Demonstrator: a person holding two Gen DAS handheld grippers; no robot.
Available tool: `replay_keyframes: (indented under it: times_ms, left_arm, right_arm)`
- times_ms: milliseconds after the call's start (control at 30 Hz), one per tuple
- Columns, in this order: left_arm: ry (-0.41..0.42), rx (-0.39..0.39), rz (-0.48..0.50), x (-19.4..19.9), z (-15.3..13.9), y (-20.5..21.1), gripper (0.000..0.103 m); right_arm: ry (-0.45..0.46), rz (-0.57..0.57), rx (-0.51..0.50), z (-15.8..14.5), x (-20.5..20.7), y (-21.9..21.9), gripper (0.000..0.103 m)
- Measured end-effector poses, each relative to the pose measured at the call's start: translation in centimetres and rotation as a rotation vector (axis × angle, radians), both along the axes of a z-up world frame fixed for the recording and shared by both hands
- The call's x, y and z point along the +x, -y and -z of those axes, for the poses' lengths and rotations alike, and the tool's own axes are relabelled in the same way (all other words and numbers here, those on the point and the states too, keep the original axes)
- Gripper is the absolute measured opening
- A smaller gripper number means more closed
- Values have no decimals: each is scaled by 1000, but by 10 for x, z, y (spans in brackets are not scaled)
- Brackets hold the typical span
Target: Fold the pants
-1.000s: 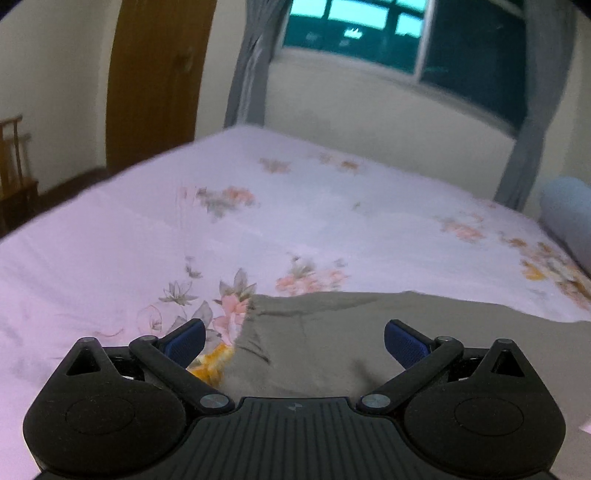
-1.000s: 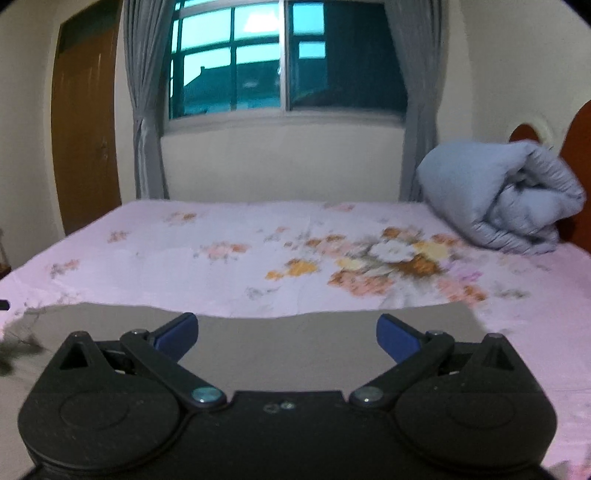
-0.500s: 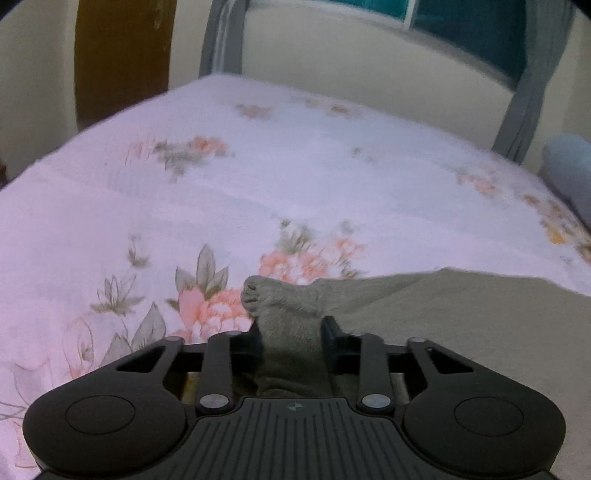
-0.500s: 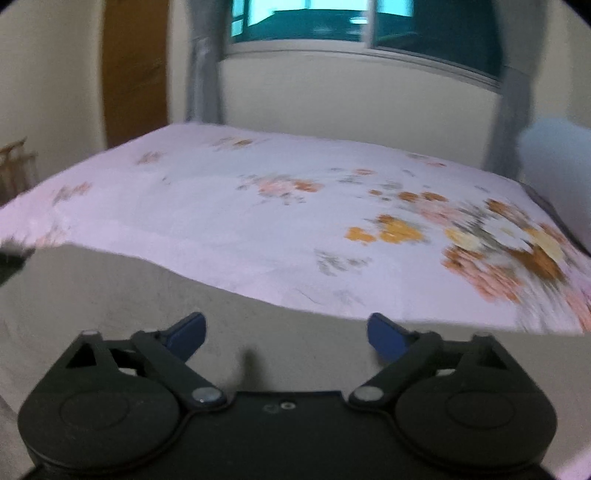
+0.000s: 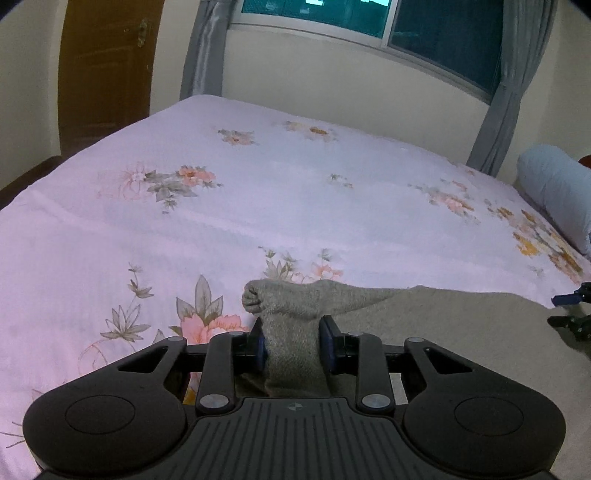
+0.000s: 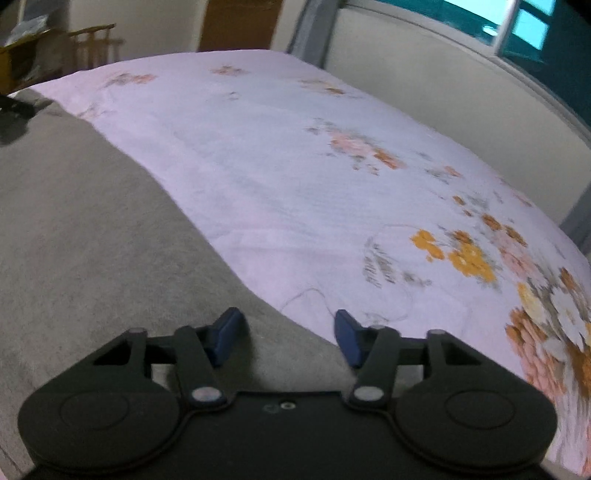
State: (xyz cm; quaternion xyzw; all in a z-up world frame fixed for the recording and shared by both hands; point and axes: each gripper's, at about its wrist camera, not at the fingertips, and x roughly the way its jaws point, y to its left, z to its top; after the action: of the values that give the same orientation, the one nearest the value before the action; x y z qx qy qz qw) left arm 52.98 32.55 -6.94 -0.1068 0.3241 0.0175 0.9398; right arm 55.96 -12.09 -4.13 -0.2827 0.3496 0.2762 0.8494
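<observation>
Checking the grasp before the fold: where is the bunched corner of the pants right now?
In the left wrist view, lower centre: the pants corner is pinched in the left gripper, above the floral bedsheet.

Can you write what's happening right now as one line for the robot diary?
step: fold pants | left gripper: shut on bunched corner of grey pants | right gripper: open, over pants edge | surface: floral bed sheet

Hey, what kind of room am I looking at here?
Most likely a bedroom: a bed with a floral sheet, a rolled grey quilt at its head, and a curtained window.
</observation>
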Motion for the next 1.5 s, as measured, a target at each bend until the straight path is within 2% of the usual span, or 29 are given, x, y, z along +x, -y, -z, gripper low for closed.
replay_keyframes:
  times_ms: [33,67,133,167,333,433,500,667,733,800,833,867,900,967,1000,1067,1100,1167,1233,1300,1433,1500]
  left_arm:
    - [2,-3,-2,-1,2,1,29]
    - [4,-7,-7,-1,3,2,29]
    - [6,-12,-18,-2,5,3,29]
    - [5,-14,-20,-2,4,2,29]
    - [64,-26,-18,-15,-8,2,29]
    - [99,-43,-8,-27,-21,-1,29]
    - [156,-65,14,-44,-34,-6,29]
    - [307,-140,98,-112,-64,-16,29]
    - [334,-147,123,-150,-68,-15,29]
    - [322,-132,141,-180,-65,-13,29]
    - [301,-108,153,-199,-60,-9,32]
    - [268,-100,146,-212,-54,-8,48]
    - [225,-84,102,-226,-47,-8,57]
    - [152,-50,2,-258,-33,-9,81]
    - [135,-47,-47,-276,-29,-10,84]
    - [91,-81,-137,-307,-26,-15,85]
    - [85,-114,-178,-322,-26,-17,85]
    - [95,-201,-196,-341,-27,-18,85]
    - [91,-287,-189,-350,-29,-16,84]
    - [75,-341,-163,-347,-29,-10,77]
    - [2,-373,-129,-321,-19,-1,49]
    - [-27,-364,-136,-307,-16,10,47]
  right_arm:
    - [-17,-11,-4,1,1,-2,32]
    - [-32,-22,-4,2,0,-3,18]
    - [-31,-28,-34,4,-5,-10,4]
    - [-15,-23,-45,3,-9,-11,0]
    - [32,29,51,-23,-32,4,0]
    - [80,17,57,-48,-59,7,0]
    - [108,8,63,-69,-81,10,0]
    - [183,-32,63,-123,-168,24,0]
    - [182,-40,65,-135,-210,30,0]
    - [174,-52,50,-133,-260,34,0]
    - [164,-57,38,-128,-281,34,0]
    - [153,-53,36,-120,-301,35,0]
    - [156,-41,35,-110,-318,36,0]
    - [172,25,43,-95,-344,41,1]
    - [165,72,83,-91,-357,46,3]
    - [180,192,176,-90,-373,59,20]
    - [163,257,242,-90,-378,67,20]
    - [119,366,363,-89,-381,80,30]
    - [60,473,489,-85,-379,93,34]
    - [17,553,585,-79,-373,103,34]
    - [-43,671,719,-64,-368,119,34]
    - [-56,707,764,-55,-368,122,34]
